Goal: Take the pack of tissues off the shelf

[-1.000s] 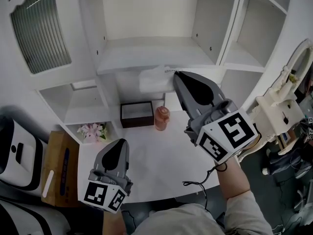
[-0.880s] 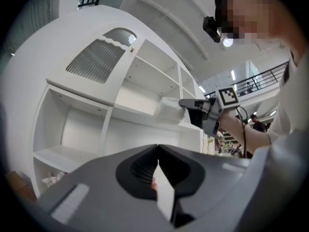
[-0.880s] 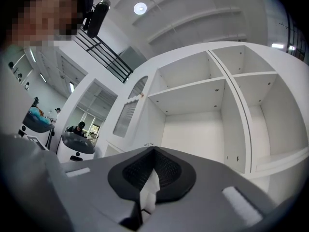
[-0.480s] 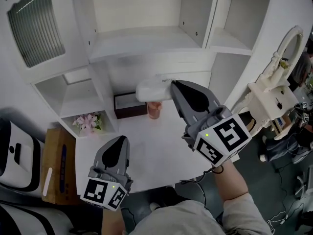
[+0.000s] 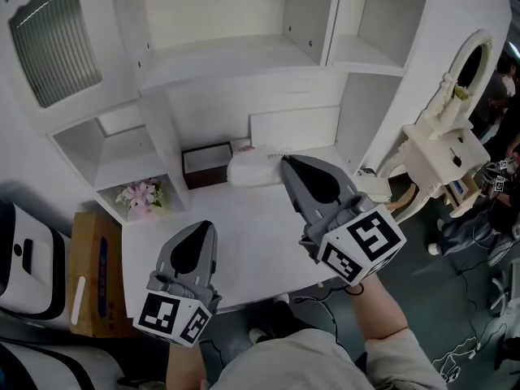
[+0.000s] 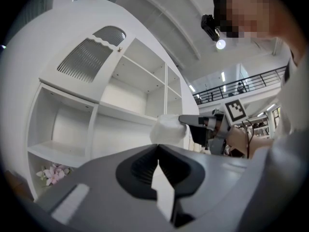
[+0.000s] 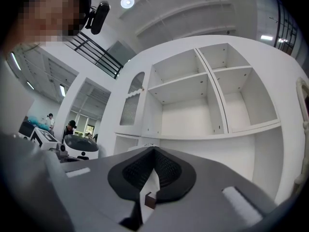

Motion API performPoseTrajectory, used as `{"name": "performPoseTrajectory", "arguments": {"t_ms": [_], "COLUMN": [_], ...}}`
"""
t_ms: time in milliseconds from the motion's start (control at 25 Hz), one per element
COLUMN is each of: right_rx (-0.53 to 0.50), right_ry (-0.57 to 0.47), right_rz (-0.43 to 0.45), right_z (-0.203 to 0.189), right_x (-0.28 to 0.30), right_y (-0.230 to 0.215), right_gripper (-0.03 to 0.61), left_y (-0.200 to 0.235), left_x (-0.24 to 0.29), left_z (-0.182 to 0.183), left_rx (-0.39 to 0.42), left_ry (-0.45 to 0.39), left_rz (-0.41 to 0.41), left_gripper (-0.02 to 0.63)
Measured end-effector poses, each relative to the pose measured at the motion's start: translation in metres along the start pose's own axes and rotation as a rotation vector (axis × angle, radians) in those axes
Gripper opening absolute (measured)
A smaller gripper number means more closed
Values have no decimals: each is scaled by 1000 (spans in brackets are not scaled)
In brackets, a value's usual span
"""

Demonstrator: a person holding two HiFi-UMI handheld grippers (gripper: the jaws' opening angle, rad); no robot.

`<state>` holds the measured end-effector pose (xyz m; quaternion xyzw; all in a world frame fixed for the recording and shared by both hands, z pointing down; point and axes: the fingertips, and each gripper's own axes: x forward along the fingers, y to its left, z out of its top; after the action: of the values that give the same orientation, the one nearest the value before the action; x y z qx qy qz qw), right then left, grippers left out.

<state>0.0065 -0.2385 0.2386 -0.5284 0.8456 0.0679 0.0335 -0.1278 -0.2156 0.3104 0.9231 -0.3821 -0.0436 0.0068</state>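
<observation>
Since only a thin edge is pinched, the pack of tissues [image 5: 253,169] is best brought down level and slowly, steering clear of the brown box [image 5: 205,164] at its 9 o'clock. The pack is off the shelf [image 5: 227,62] and over the desk [image 5: 244,246]. The right claw [image 5: 285,161] is clamped on that edge, and the left claw [image 5: 201,227], at 7 o'clock, is closed and empty.

Smooth matt white shelf [image 5: 219,62] — soft, crinkly wrap on pack of tissues [image 5: 252,170].

Left gripper [image 5: 201,226] and right gripper [image 5: 284,161] point level, jaws closed.
</observation>
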Motion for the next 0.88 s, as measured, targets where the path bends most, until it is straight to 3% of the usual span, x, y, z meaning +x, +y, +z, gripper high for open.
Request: {"name": "performPoseTrajectory", "arguments": {"t_ms": [520,880], "right_rx": [96,96], "right_ry": [93,80], "right_rz": [-1,6], "right_z": [-61,-57], "right_x": [-29,-33], "right_y": [13,14], "right_gripper": [-2,-2], "left_y": [-12,-15], "left_x": [-4,-2], "left_z": [-8,-8], "left_rx": [-3,-8], "left_ry": [18,12], "left_rz": [-3,-4], "left_gripper": [2,2]}}
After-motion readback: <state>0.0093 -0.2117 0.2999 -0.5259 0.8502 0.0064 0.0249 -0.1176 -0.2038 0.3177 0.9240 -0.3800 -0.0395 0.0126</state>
